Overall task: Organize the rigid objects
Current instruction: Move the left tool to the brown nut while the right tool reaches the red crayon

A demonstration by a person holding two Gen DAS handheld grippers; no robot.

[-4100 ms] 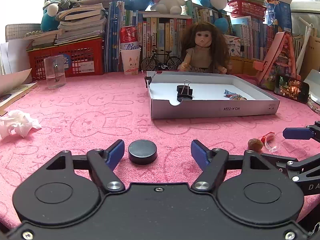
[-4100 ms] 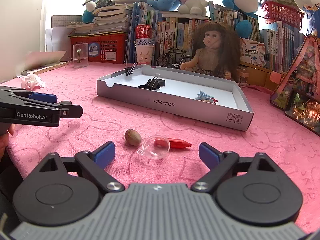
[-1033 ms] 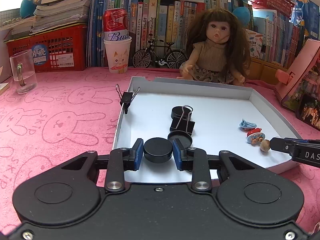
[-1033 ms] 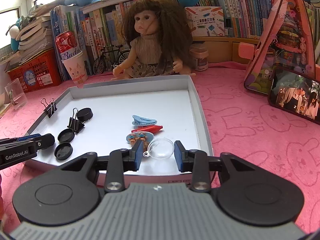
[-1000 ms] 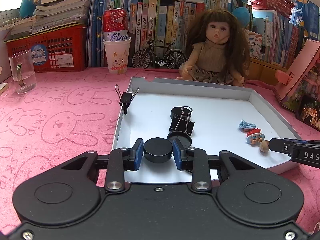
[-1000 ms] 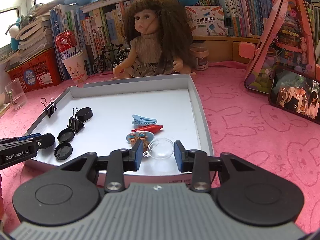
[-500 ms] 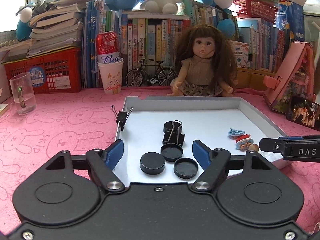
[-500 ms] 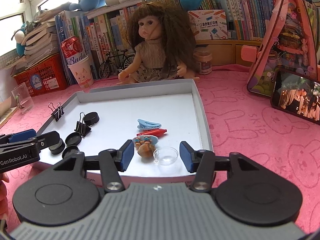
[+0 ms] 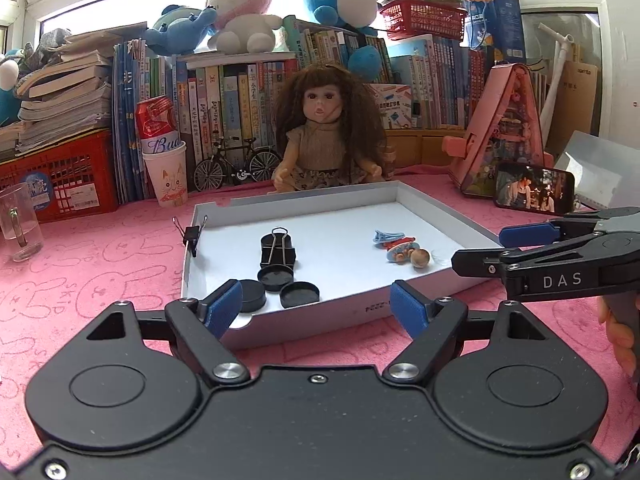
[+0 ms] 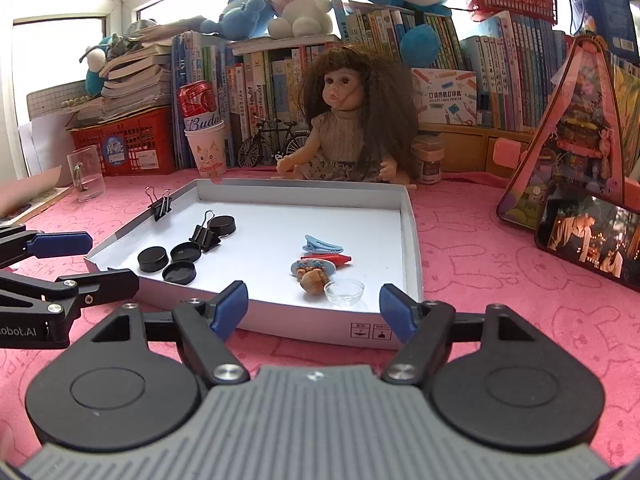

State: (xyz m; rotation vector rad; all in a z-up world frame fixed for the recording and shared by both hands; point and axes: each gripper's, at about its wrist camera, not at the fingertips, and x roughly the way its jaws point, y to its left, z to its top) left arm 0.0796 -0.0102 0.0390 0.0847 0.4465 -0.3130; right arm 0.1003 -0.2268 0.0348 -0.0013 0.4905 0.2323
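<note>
A shallow white tray lies on the pink cloth. In it are several black round caps, a black binder clip, a blue hair clip, a red piece, a walnut and a clear dome. Another binder clip grips the tray's left wall. My left gripper is open and empty before the tray's near left corner. My right gripper is open and empty before the near right corner.
A doll sits behind the tray, with a toy bicycle, a paper cup holding a can, a red crate and books. A glass mug stands far left. A pink house and a phone stand right.
Both grippers opened, releasing the black cap and the clear dome into the tray, then drew back toward me over the tray's near edge.
</note>
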